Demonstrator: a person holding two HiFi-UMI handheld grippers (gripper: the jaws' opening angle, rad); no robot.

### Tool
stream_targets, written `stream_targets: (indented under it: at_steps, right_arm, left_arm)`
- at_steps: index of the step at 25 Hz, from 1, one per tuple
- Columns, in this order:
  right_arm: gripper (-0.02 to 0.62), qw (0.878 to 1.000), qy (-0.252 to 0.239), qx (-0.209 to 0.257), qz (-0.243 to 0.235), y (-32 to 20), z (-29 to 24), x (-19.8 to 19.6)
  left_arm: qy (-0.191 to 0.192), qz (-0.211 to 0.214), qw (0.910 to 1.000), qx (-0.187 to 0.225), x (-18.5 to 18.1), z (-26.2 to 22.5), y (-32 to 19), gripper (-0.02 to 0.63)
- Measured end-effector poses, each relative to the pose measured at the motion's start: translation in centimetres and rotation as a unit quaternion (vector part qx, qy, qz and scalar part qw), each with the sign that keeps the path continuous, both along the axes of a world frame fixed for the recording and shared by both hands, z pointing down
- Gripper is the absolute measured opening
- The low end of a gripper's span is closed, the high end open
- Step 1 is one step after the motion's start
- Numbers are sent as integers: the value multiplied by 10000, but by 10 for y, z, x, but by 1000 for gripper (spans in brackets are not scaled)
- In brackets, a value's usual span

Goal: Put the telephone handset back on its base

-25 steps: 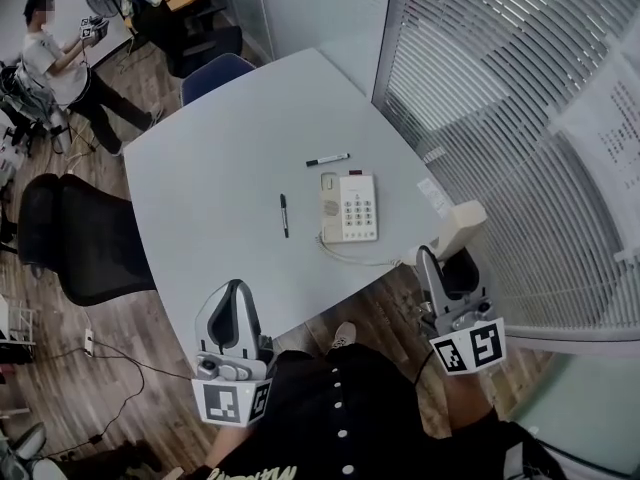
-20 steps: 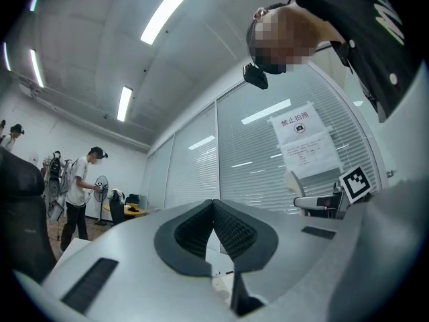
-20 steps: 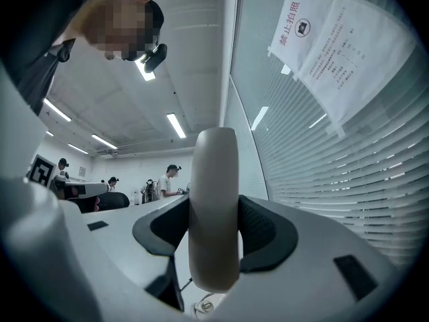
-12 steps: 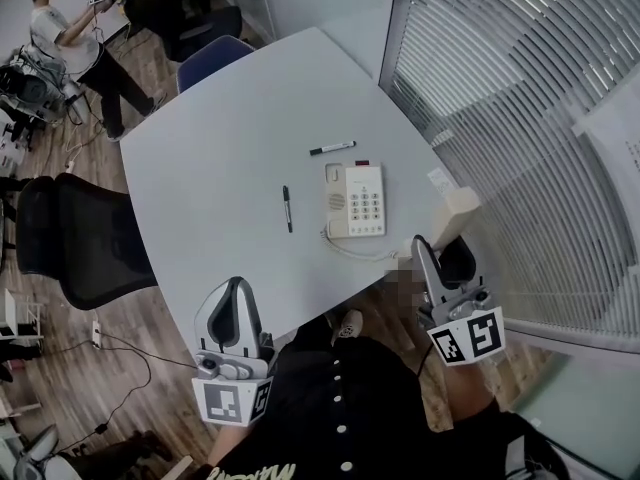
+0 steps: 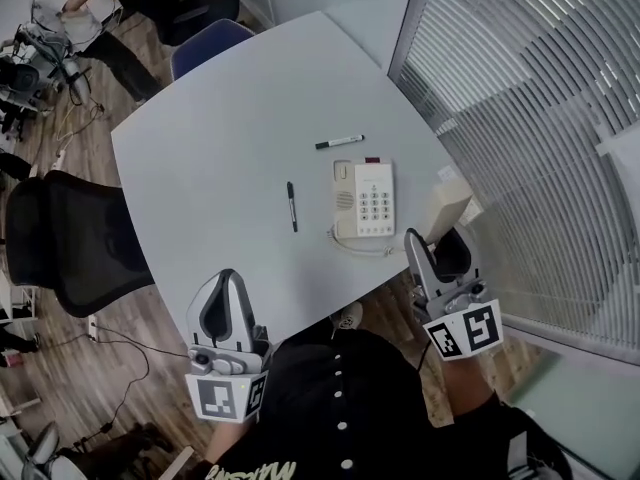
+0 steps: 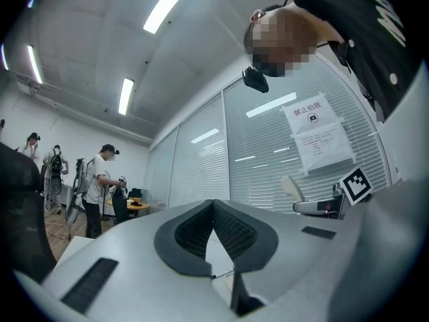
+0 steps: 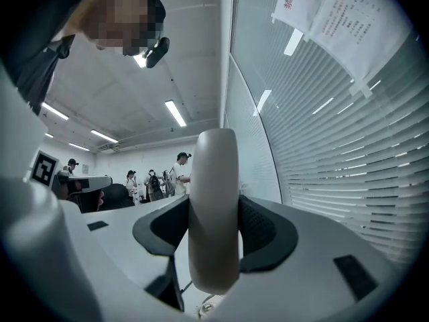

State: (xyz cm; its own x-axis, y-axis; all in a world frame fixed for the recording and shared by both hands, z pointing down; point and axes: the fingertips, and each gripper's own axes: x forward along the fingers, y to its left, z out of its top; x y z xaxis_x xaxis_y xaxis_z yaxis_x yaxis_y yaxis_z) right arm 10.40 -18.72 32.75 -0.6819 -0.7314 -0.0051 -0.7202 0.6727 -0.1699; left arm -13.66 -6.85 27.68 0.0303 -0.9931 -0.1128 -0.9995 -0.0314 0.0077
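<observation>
1. The right gripper (image 5: 432, 245) has its fingers clamped on the cream telephone handset (image 7: 213, 180). They grip it across its middle and are spread fairly wide by its body. The handset stands upright between them.
2. The left gripper (image 6: 213, 210) has its fingers closed tip to tip with nothing in them. It hangs idle at the near edge of the bench (image 5: 220, 168).
3. The telephone base (image 5: 366, 200) lies flat on the right part of the bench, keypad up. The cradle strip left of the keys is bare. The coiled cord (image 5: 362, 247) trails off the base's near end toward the handset.
4. The handset is right of the base by the bench's right edge, near it but not touching.
5. Change: over the last second both grippers drifted a little. The handset now sits slightly closer to the base, and the grip is the same.
6. Judgement: the carry has barely begun. The handset has yet to go left over the cradle, tip flat and come down, and the cord could snag.
7. A black pen (image 5: 292, 206) lies left of the base and a marker (image 5: 340, 142) lies beyond it. Both are off the likely path.
</observation>
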Motion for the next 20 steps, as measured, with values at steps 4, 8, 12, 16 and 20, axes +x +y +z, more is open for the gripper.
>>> stream_targets:
  at_steps: [4, 8, 12, 16, 20]
  right_arm:
    - [233, 9997, 148, -137, -98, -6, 13, -15]
    - [233, 9992, 226, -285, -164, -14, 25, -30]
    - [233, 9984, 313, -407, -247, -22, 41, -44]
    - [233, 9970, 372, -601, -314, -28, 61, -56]
    - [233, 9954, 393, -799, -340, -34, 81, -65]
  left_arm:
    - [51, -40, 9999, -136, -12, 12, -8, 14]
    - [124, -74, 9996, -255, -24, 22, -17, 14]
    - [182, -108, 9992, -348, -31, 31, -20, 14]
    - [241, -91, 9987, -438, -34, 42, -22, 14]
    - [283, -122, 9981, -542, -38, 51, -22, 14]
